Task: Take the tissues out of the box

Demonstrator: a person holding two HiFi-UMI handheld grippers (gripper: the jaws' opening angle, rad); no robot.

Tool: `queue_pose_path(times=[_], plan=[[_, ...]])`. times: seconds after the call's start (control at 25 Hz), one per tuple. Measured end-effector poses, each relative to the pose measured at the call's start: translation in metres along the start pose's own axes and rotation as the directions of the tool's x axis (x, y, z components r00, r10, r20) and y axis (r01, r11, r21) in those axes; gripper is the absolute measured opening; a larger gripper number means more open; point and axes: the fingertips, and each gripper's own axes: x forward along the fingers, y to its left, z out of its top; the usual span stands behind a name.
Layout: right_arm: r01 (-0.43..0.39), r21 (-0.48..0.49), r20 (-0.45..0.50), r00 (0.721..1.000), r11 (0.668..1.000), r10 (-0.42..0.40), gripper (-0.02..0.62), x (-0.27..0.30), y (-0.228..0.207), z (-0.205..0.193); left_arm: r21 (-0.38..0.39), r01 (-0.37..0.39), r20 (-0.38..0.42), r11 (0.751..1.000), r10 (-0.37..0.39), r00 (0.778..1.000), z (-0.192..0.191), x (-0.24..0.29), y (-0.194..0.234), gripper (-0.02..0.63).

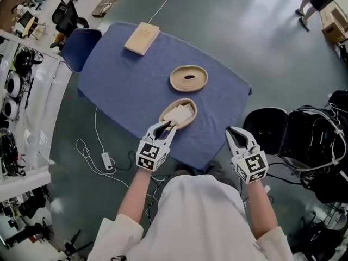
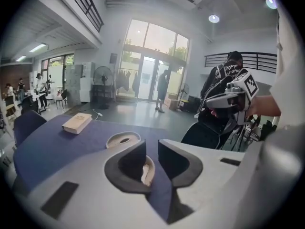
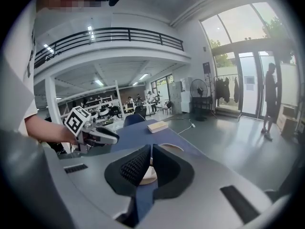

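Note:
An oval wooden tissue box (image 1: 188, 120) lies open near the front edge of the blue table (image 1: 125, 86), with white tissues (image 1: 181, 113) inside it. Its oval lid (image 1: 188, 78), which has a slot, rests further back. My left gripper (image 1: 166, 126) hovers at the box's near rim, open, with only blue cloth showing in the gap. In the left gripper view (image 2: 151, 149) the box rim (image 2: 149, 171) peeks out behind the left jaw. My right gripper (image 1: 235, 135) hangs off the table's right side, shut and empty; its jaws (image 3: 150, 151) meet.
A flat tan block (image 1: 142, 38) lies at the table's far end. A blue chair (image 1: 81, 45) stands at the far left corner. Black bags and a seat (image 1: 310, 140) crowd the floor to the right. A cable with an adapter (image 1: 106, 160) trails on the left floor.

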Motion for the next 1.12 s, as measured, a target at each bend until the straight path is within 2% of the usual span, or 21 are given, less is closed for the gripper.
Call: queue_pose_path(times=[0.12, 0.24, 0.52, 0.84, 1.12], plan=[[0.018, 0.026, -0.027, 0.999, 1.000, -0.017, 0.038, 0.010, -0.009, -0.011, 0.006, 0.051, -0.067, 0.999, -0.051, 0.996, -0.015, 0.036, 0.007, 0.087], [0.040, 0.063, -0.044, 0.998, 0.997, -0.038, 0.038, 0.007, -0.001, -0.034, 0.029, 0.097, -0.140, 0.995, -0.092, 0.986, -0.046, 0.057, 0.002, 0.094], [0.058, 0.115, -0.077, 0.996, 0.992, -0.049, 0.038, 0.015, -0.002, -0.062, 0.089, 0.153, -0.291, 0.984, -0.121, 0.949, -0.101, 0.112, 0.010, 0.101], [0.064, 0.142, -0.117, 0.992, 0.988, -0.047, 0.038, 0.033, -0.004, -0.087, 0.152, 0.208, -0.486, 0.966, -0.111, 0.867, -0.166, 0.153, 0.023, 0.110], [0.054, 0.170, -0.137, 0.990, 0.984, -0.031, 0.038, 0.047, -0.002, -0.101, 0.167, 0.240, -0.579, 0.956, -0.102, 0.809, -0.196, 0.178, 0.029, 0.130]])
